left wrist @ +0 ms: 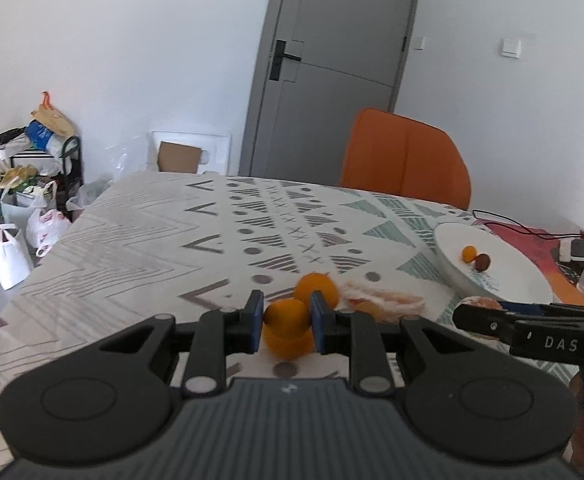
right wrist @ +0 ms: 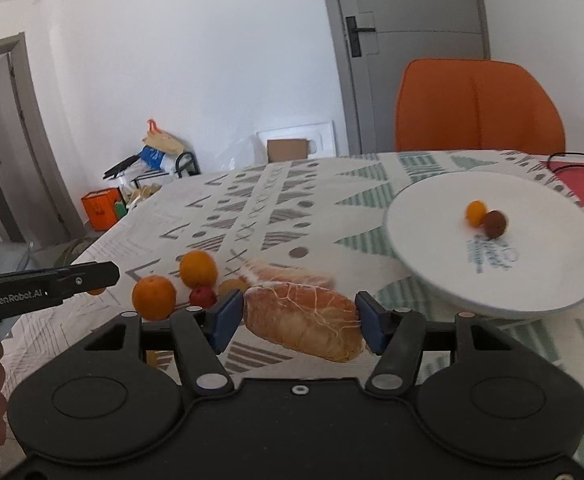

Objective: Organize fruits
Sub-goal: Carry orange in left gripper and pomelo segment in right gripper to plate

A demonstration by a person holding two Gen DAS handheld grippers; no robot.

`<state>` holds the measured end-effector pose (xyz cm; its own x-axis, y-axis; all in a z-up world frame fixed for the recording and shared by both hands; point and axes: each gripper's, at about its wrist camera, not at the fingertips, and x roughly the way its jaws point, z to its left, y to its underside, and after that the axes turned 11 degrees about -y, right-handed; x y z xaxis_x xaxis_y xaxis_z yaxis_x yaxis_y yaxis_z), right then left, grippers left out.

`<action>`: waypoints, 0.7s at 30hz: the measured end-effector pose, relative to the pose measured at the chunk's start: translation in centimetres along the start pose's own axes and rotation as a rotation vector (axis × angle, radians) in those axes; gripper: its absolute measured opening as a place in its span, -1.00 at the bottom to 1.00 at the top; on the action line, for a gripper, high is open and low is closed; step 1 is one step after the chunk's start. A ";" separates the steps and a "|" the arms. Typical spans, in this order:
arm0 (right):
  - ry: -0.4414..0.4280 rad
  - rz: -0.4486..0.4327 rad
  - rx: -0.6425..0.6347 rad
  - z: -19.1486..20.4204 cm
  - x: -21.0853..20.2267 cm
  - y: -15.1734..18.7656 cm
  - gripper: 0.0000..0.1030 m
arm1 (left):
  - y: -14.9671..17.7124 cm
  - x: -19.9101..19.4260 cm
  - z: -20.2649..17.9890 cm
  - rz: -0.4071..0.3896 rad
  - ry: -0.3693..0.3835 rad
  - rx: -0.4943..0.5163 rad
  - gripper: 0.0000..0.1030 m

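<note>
left hand-held gripper (left wrist: pixel 286 322): clamped on small orange (left wrist: pixel 286 317), lower centre | right hand-held gripper (right wrist: pixel 297 322): peeled pomelo segment (right wrist: pixel 303 322) gripped | plate (right wrist: pixel 431 216): right, two fruits held

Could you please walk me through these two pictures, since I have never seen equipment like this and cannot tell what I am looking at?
There is no robot here: a person holds a two-finger gripper in each hand, and each gripper has a wide-angle camera looking along its fingers. One picture comes from the left gripper, the other from the right gripper. The left one is shut on a small orange. The right one is shut on a peeled pomelo segment. On the patterned tablecloth lie more oranges, a small red fruit and another peeled segment. A white plate holds a small orange fruit and a brown fruit. An orange chair stands behind the table.
</note>
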<state>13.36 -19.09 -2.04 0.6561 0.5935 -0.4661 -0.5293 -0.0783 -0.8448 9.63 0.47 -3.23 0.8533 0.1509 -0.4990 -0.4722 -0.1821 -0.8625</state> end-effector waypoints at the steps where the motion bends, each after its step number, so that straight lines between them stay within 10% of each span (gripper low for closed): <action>1: 0.004 -0.007 0.004 -0.2 -0.3 0.0 0.14 | 0.0 0.0 -0.3 0.000 0.005 0.004 -0.55; 21: 0.100 -0.115 0.052 -5.1 -4.2 -0.4 0.14 | -2.2 1.9 -6.9 -0.023 0.100 0.106 -0.55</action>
<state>13.56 -25.68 -1.06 0.7626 0.5135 -0.3934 -0.4735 0.0289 -0.8803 13.79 -5.53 -1.69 0.8796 0.0556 -0.4725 -0.4682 -0.0749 -0.8804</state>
